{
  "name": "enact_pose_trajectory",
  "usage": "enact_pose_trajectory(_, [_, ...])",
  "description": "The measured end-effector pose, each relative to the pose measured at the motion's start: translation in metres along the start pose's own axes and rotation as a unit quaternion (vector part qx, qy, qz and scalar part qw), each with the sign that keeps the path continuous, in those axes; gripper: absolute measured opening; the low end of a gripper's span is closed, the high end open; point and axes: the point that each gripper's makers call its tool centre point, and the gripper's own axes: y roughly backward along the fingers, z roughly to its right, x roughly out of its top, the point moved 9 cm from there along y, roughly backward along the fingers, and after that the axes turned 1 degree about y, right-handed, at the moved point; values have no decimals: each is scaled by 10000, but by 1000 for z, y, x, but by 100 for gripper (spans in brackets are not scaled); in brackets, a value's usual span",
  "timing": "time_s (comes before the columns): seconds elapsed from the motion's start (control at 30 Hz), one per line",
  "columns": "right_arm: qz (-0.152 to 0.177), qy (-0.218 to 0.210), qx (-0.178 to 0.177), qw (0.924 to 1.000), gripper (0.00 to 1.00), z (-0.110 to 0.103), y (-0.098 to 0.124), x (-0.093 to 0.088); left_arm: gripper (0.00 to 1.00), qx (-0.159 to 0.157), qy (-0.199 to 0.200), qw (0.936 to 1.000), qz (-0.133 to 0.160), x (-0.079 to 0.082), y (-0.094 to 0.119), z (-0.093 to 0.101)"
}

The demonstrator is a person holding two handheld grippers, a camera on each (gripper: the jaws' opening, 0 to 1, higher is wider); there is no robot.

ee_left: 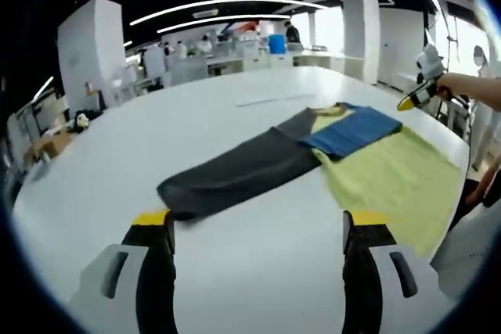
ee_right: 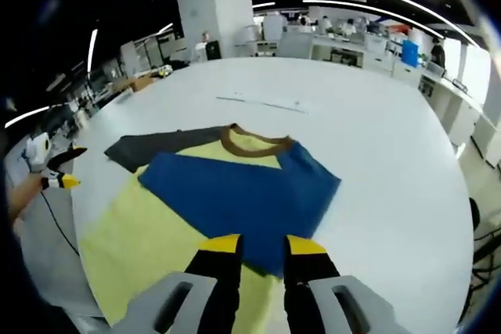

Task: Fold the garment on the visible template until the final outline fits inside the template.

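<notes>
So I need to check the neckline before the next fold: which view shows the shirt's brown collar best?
The right gripper view: the brown collar faces the camera as a full curved band above the folded blue sleeve. In the left gripper view, the collar is a small, blurred sliver at the shirt's far edge.

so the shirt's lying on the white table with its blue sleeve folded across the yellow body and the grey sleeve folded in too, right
Not quite. The blue sleeve is folded across the yellow body of the shirt on the white table, but the grey sleeve is not folded in: it lies stretched out flat on the table, away from the body. The left gripper view shows this most clearly.
</notes>
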Motion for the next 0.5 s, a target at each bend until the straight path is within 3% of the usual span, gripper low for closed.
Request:
enact_pose_trajectory(0.33, [-297,398,-211,9985,14,11,2,-18,67,424,-180,9988,-180,-5,-11,-16])
enact_pose_trajectory(0.5, [-484,642,-278,9964,10,15,-1,-27,51,689,-266,9964,-406,-13,-21,-31])
